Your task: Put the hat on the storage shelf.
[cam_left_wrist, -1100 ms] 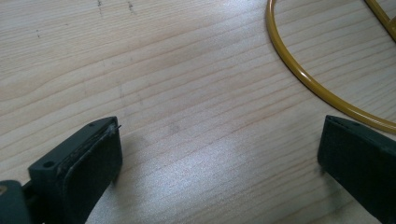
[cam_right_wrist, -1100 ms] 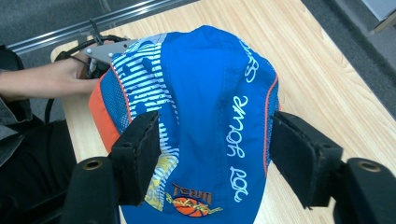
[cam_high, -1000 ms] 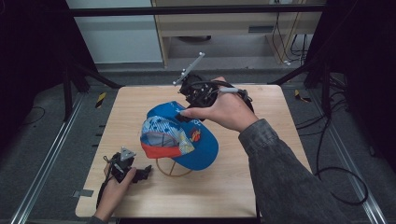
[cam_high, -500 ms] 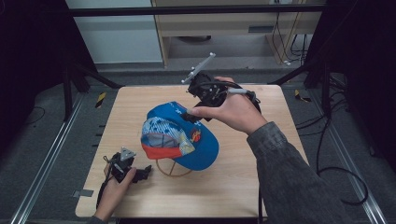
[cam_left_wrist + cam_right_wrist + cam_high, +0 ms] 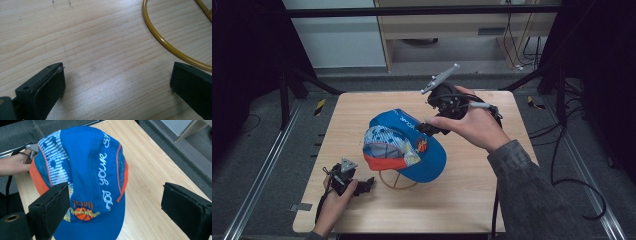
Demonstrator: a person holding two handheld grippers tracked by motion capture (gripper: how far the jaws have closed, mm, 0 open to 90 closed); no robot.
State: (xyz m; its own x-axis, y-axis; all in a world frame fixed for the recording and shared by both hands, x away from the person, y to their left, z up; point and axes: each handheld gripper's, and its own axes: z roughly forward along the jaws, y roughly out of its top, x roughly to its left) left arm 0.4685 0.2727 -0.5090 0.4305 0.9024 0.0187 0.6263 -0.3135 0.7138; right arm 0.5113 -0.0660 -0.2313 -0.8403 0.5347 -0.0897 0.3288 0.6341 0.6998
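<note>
Cap point(image 5: 412, 145): bright blue crown, orange trim, white script lettering, panel of white-and-blue stripes, small orange basketball emblem. Ring point(image 5: 394, 181) under it: mustard yellow. Desk point(image 5: 482, 190): pale wood grain. Left gripper point(image 5: 364, 186) and right gripper point(image 5: 426, 129): black jaws, each topped by a grey plate.

"your" in white on cap point(image 5: 100, 177)

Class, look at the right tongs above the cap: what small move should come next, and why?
Probably lower the right tongs onto the cap and close. Their jaws stand open just above its rear panel, gripping nothing, while the left tongs rest open on the table beside the yellow ring.
</note>
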